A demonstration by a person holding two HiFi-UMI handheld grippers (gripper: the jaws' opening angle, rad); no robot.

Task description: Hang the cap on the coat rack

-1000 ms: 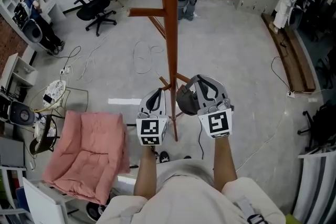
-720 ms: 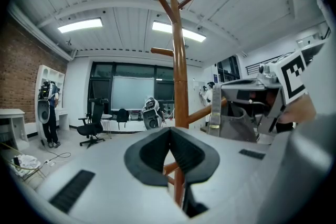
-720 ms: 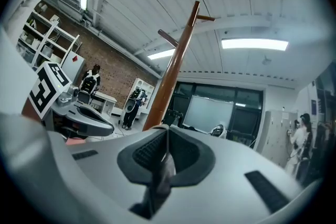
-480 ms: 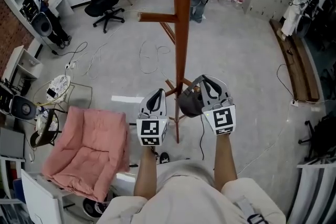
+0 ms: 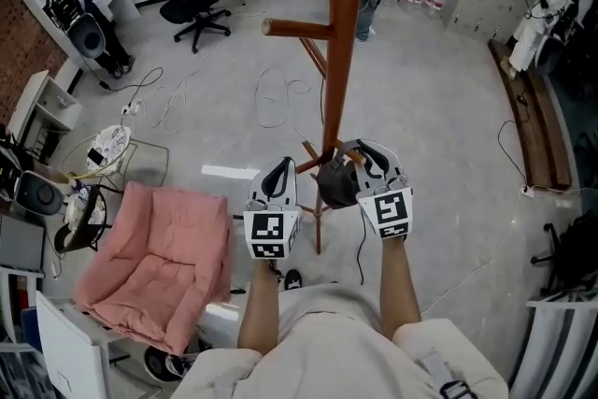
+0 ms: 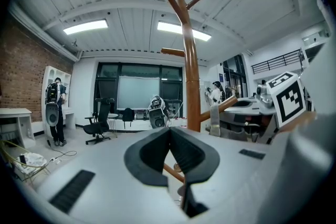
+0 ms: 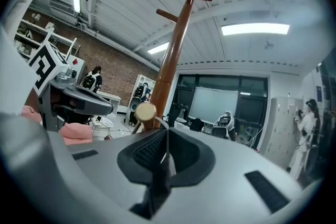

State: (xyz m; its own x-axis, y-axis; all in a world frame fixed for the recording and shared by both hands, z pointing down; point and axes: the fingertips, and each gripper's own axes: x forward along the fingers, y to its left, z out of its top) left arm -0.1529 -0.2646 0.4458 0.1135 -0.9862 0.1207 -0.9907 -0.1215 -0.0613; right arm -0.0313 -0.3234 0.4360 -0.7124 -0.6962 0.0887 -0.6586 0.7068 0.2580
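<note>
Bright overhead strip lights [image 6: 85, 26], fisheye-warped edges

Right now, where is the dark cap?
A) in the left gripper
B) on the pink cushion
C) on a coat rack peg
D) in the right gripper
D: the right gripper has its jaws shut on the dark cap, close beside the pole of the coat rack.

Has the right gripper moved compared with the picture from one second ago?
Yes, slightly. In the head view the right gripper, shut on the cap, now sits nearer the coat rack pole; the camera shifted too.
</note>
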